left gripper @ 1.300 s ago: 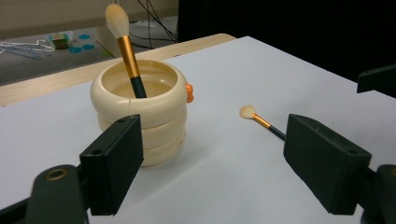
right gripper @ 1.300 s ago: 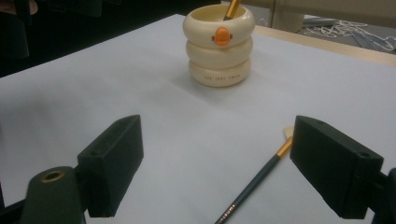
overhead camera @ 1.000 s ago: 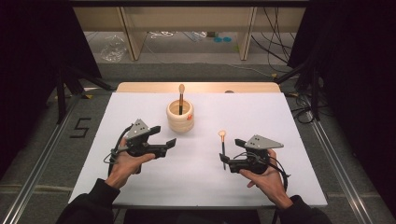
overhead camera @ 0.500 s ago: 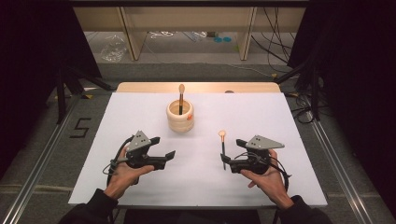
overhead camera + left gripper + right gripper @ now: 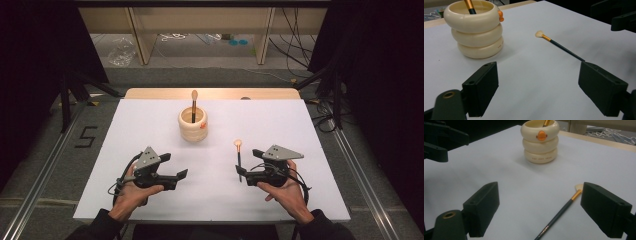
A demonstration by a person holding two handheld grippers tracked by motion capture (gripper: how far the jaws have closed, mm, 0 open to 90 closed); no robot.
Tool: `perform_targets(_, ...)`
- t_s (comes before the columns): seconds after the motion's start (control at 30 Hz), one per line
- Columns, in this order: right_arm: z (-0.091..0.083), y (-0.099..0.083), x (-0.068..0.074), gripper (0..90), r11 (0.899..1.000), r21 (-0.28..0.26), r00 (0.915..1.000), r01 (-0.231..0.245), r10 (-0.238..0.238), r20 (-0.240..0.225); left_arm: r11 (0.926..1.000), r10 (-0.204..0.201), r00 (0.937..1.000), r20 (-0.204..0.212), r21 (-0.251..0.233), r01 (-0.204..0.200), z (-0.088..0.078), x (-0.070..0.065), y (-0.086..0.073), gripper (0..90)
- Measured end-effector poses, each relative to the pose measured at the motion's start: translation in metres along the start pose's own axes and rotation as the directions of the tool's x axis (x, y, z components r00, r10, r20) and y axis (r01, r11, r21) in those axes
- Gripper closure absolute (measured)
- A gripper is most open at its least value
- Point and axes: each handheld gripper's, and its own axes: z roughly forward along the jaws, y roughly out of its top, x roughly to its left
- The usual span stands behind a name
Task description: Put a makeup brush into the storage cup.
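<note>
A cream ringed holder (image 5: 192, 125) stands mid-table with one brush (image 5: 194, 102) upright in it. A second brush (image 5: 239, 160), black-handled with a pale tip, lies flat on the white table. My right gripper (image 5: 247, 163) rests just right of it. In the right gripper view the jaws (image 5: 544, 212) are open and the brush (image 5: 564, 211) lies between them, untouched. My left gripper (image 5: 174, 166) sits at the near left. Its jaws (image 5: 541, 87) are open, have just been opening further, and hold nothing. The holder (image 5: 477, 32) and the lying brush (image 5: 560, 46) are ahead of it.
The white sheet (image 5: 150, 125) covers a wooden table whose far edge (image 5: 210, 93) shows. Metal rails (image 5: 45, 175) run along both sides of the table. Cables and wooden frame legs (image 5: 264, 35) lie on the floor beyond. An orange duck face (image 5: 541, 135) marks the holder.
My left hand and gripper have drawn back toward the table's near edge. The right gripper, the holder and both brushes are where they were.
</note>
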Motion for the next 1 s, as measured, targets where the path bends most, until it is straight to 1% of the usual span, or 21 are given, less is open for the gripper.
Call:
perform_targets(0.03,0.000,0.000,0.000,16.2,1.000,-0.007,1.0000,-0.004,0.004,0.000,0.9999,0.012,0.9999,-0.002,0.003,-0.012,0.000,-0.001,0.000,16.3)
perform_targets(0.07,-0.001,0.000,0.000,16.2,1.000,-0.001,1.0000,0.003,-0.003,0.007,0.9998,0.016,0.9999,-0.002,0.006,-0.016,0.000,-0.001,-0.001,16.3)
perform_targets(0.13,-0.002,-0.001,0.000,16.2,1.000,0.000,0.9999,0.003,-0.003,0.012,1.0000,0.007,0.9999,0.009,0.006,-0.007,0.000,-0.002,-0.001,16.3)
perform_targets(0.17,-0.001,-0.001,0.000,16.2,1.000,-0.006,1.0000,-0.002,0.002,0.003,1.0000,0.006,0.9999,0.012,0.004,-0.006,0.000,-0.003,-0.001,16.3)
perform_targets(0.23,-0.002,-0.001,0.000,16.2,1.000,-0.002,1.0000,-0.002,0.002,0.007,0.9999,0.010,0.9999,0.012,0.005,-0.010,-0.001,-0.003,-0.001,16.3)
perform_targets(0.3,-0.002,-0.001,0.000,16.2,1.000,0.003,1.0000,-0.001,0.001,0.008,1.0000,0.003,1.0000,0.008,0.008,-0.003,-0.001,-0.002,-0.002,16.3)
perform_targets(0.37,-0.002,-0.001,0.000,16.5,1.000,-0.010,0.9999,-0.003,0.003,0.010,0.9999,-0.001,1.0000,0.005,0.013,0.001,0.000,-0.002,-0.003,16.3)
perform_targets(0.4,-0.002,-0.001,-0.001,16.9,1.000,0.001,0.9998,0.000,0.000,0.021,0.9999,0.001,1.0000,0.002,0.015,-0.001,0.000,-0.002,-0.003,16.3)
perform_targets(0.43,-0.002,0.000,-0.002,17.3,1.000,0.011,0.9990,0.016,-0.016,0.040,0.9999,0.001,1.0000,0.002,0.016,-0.001,0.000,-0.002,-0.003,16.3)
perform_targets(0.47,-0.001,0.000,-0.003,17.4,1.000,0.007,0.9992,0.019,-0.019,0.036,0.9998,0.001,1.0000,0.002,0.019,-0.001,0.000,-0.002,-0.003,16.3)
perform_targets(0.5,-0.001,0.000,-0.004,17.5,1.000,0.024,0.9991,0.017,-0.018,0.039,0.9998,0.001,1.0000,0.002,0.019,-0.001,0.000,-0.002,-0.003,16.3)
perform_targets(0.53,-0.001,0.000,-0.005,17.5,0.999,0.029,0.9990,0.018,-0.020,0.041,0.9998,0.000,1.0000,0.007,0.022,0.000,0.000,-0.003,-0.004,16.3)
perform_targets(0.6,-0.001,0.001,-0.007,16.9,0.999,0.050,0.9980,0.022,-0.024,0.058,0.9997,-0.017,0.9997,0.018,0.020,0.016,0.001,-0.003,-0.004,16.3)
perform_targets(0.63,0.000,0.002,-0.009,16.4,0.998,0.055,0.9975,0.023,-0.027,0.065,0.9996,-0.014,0.9997,0.018,0.024,0.014,0.001,-0.003,-0.004,16.3)
perform_targets(0.7,-0.002,0.005,-0.012,16.3,0.996,0.084,0.9958,0.026,-0.034,0.085,0.9996,-0.009,0.9998,0.018,0.028,0.008,0.003,-0.003,-0.004,16.3)
perform_targets(0.77,-0.001,0.008,-0.016,16.2,0.994,0.103,0.9947,0.021,-0.031,0.098,0.9995,-0.010,0.9998,0.018,0.031,0.009,0.003,-0.004,-0.005,16.3)
perform_targets(0.8,-0.001,0.008,-0.016,16.2,0.994,0.103,0.9947,0.021,-0.031,0.098,0.9995,-0.006,0.9998,0.021,0.032,0.006,0.003,-0.004,-0.005,16.3)
perform_targets(0.83,-0.001,0.011,-0.020,16.2,0.993,0.120,0.9929,0.021,-0.035,0.114,0.9996,-0.005,0.9996,0.027,0.029,0.005,0.002,-0.005,-0.005,16.3)
perform_targets(0.87,-0.001,0.013,-0.021,16.4,0.990,0.137,0.9917,0.016,-0.034,0.124,0.9995,-0.005,0.9996,0.028,0.030,0.004,0.002,-0.005,-0.005,16.3)
perform_targets(0.9,0.000,0.015,-0.023,16.5,0.989,0.147,0.9898,0.028,-0.048,0.134,0.9995,-0.003,0.9996,0.027,0.031,0.002,0.002,-0.005,-0.006,16.4)
perform_targets(1.0,0.006,0.020,-0.028,16.7,0.980,0.198,0.9860,0.038,-0.069,0.152,0.9995,-0.010,0.9995,0.032,0.029,0.009,0.001,-0.005,-0.006,16.3)
